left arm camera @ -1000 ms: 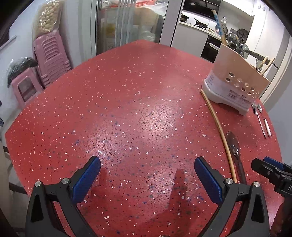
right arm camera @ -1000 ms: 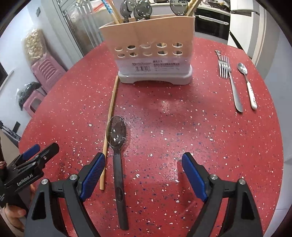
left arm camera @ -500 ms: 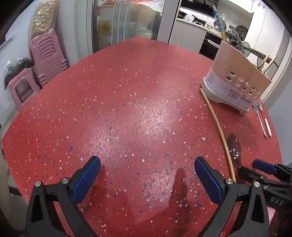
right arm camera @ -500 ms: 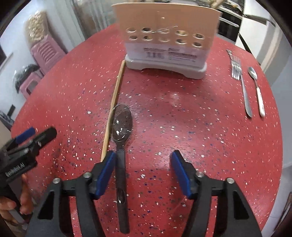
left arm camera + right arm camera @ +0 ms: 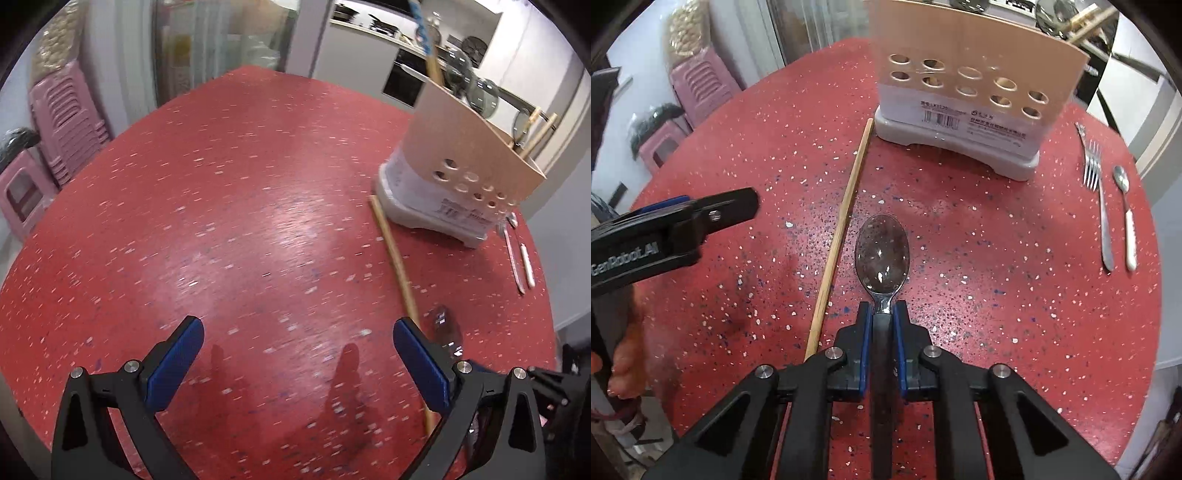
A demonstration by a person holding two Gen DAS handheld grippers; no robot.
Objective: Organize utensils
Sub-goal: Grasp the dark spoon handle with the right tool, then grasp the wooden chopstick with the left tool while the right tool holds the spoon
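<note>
Broadly, the red speckled table [image 5: 229, 206] spreads wide and bare ahead of the left gripper [image 5: 295, 354], its round edge curving away toward pink stools [image 5: 62, 122] on the left and a pale wall on the right. Things crowd the right half: the utensil holder [image 5: 964, 88] stands near the far edge, with a fork [image 5: 1100, 206] and a small white-handled spoon [image 5: 1126, 221] lying side by side just beside the right rim.

The left gripper hangs low over the bare table with its blue pads spread wide and nothing between them. The right gripper [image 5: 882, 325] points toward the holder, its pads pressed in on the dark handle of the large spoon [image 5: 882, 251], gripping just behind the neck. Seen from the right wrist, the left gripper reaches in from the left side, near but apart from the chopstick [image 5: 838, 236].

The large spoon lies bowl up, its shiny bowl reflecting the red surface, handle running back under the right gripper. Whether it still rests on the table cannot be told. The wooden chopstick lies just to its left, its far tip close beside the holder's grey base. Other utensils stand upright in the holder.
</note>
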